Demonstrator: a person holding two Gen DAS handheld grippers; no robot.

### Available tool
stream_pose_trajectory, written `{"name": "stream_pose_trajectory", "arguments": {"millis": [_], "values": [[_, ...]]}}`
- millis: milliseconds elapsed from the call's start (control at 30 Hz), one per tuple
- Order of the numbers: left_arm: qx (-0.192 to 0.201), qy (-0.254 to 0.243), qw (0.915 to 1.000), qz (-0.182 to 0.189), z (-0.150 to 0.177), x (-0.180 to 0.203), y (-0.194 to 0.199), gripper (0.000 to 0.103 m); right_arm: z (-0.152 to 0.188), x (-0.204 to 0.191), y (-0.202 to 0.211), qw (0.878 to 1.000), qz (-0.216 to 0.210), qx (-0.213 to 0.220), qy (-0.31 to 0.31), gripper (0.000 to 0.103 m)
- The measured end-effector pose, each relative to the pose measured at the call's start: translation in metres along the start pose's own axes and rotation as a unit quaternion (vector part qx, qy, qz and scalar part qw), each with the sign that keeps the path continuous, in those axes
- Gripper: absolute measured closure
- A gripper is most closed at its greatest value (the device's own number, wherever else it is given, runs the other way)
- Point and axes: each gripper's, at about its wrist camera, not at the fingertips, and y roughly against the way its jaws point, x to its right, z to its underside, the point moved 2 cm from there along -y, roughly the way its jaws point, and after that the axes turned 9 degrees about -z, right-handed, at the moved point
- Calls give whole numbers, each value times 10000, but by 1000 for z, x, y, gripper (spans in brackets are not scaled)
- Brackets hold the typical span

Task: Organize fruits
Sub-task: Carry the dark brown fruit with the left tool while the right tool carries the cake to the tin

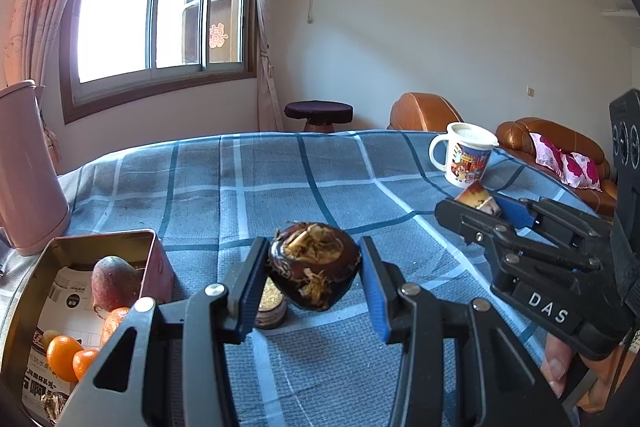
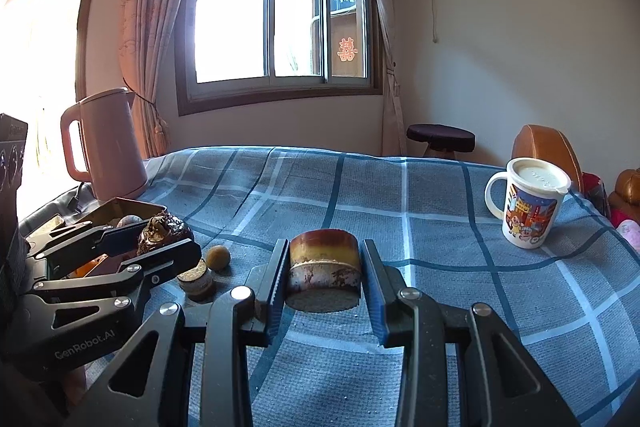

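Note:
My left gripper (image 1: pixel 314 275) is shut on a dark brown water chestnut (image 1: pixel 314 265), held above the blue checked cloth; it also shows in the right wrist view (image 2: pixel 164 229). My right gripper (image 2: pixel 324 275) is shut on a short piece of sugarcane (image 2: pixel 324 269), which also shows in the left wrist view (image 1: pixel 478 197). An open metal tin (image 1: pixel 64 251) at the lower left holds oranges (image 1: pixel 62 357) and a reddish fruit (image 1: pixel 114 283). A second sugarcane piece (image 2: pixel 196 281) and a small round brown fruit (image 2: pixel 218 257) lie on the cloth.
A pink kettle (image 2: pixel 106 147) stands at the table's far left. A white cartoon mug with a lid (image 2: pixel 528 203) stands at the right. The blue checked cloth (image 2: pixel 400 195) covers the table. A stool (image 2: pixel 440 139) and a leather sofa (image 1: pixel 552 143) are behind.

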Motion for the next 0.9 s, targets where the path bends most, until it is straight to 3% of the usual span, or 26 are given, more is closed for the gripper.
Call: {"name": "stream_pose_trajectory", "arguments": {"millis": [900], "values": [[476, -118, 9986, -189, 1, -2, 21, 57, 0, -14, 17, 9986, 53, 411, 317, 66]]}}
